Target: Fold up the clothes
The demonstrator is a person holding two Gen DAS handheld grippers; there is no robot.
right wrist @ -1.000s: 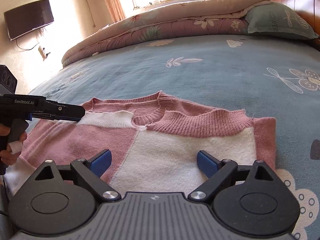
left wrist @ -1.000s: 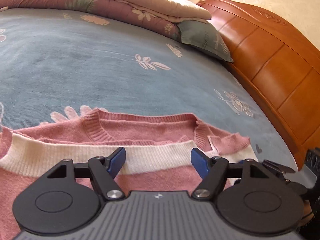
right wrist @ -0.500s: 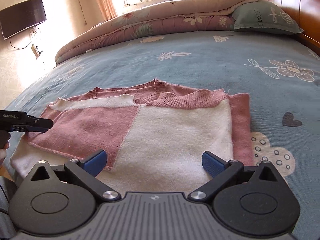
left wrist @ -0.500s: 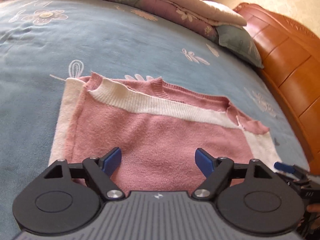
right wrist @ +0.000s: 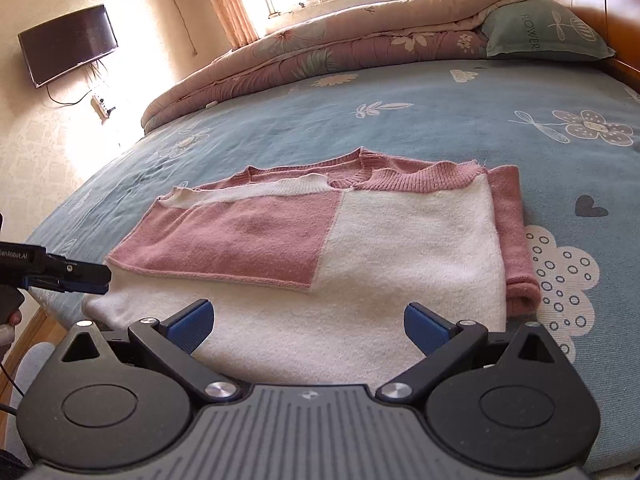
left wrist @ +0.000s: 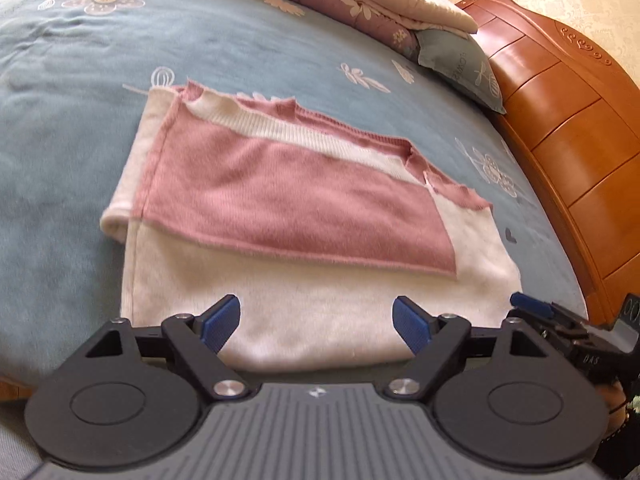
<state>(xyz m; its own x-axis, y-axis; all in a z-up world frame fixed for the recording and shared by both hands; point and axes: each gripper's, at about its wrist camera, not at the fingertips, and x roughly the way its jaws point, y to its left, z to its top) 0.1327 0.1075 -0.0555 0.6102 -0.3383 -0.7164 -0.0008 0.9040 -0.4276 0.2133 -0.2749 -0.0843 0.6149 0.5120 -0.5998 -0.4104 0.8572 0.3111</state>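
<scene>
A pink and cream knit sweater (left wrist: 296,208) lies folded flat on the blue flowered bedspread (left wrist: 80,80); it also shows in the right wrist view (right wrist: 320,240). A pink panel is folded over the cream part. My left gripper (left wrist: 316,322) is open and empty, above the sweater's near cream edge. My right gripper (right wrist: 308,326) is open and empty at the near edge too. The right gripper's tip shows at the right of the left wrist view (left wrist: 536,308); the left gripper's tip shows at the left of the right wrist view (right wrist: 68,272).
A rolled floral quilt (right wrist: 340,52) and a green pillow (right wrist: 548,32) lie at the far side of the bed. A wooden headboard (left wrist: 568,128) runs along the right. A wall television (right wrist: 68,44) hangs at the left. The bed's near edge is just below the sweater.
Both grippers have drawn back toward the near edge of the bed and away from the sweater, which now lies whole in view. Both stayed open.
</scene>
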